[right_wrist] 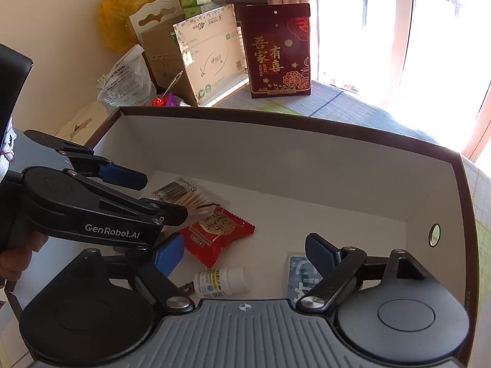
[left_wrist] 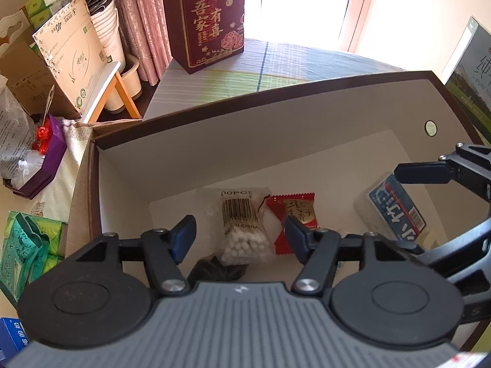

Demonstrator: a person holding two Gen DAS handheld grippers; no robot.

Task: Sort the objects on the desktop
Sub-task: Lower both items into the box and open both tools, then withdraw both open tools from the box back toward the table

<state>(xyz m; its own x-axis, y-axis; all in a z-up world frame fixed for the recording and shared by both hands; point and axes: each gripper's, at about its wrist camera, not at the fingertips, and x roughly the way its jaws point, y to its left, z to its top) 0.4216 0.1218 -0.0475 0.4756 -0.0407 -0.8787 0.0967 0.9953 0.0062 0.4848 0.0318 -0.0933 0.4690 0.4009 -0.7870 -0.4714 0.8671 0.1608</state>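
Sunlit window and pink curtains behind; a striped cloth carries the dark-rimmed white cardboard box (left_wrist: 276, 98) I am sorting into.

Left to right on its floor:
- clear bag of cotton swabs (left_wrist: 242, 224) and, at the near edge, a small black item I cannot identify, both between my left tongs (left_wrist: 239, 234), jaws apart, gripping nothing;
- red foil sweet packet (right_wrist: 214, 239), mid-floor;
- small white pill bottle (right_wrist: 222, 282), lying on its side near the front edge;
- blue-and-white tissue pack (right_wrist: 302, 279), toward the right wall, beside my right tongs (right_wrist: 245, 256), jaws wide, empty.

Judgement: five items are boxed. Nothing loose shows on the cloth, so sorting looks nearly done.
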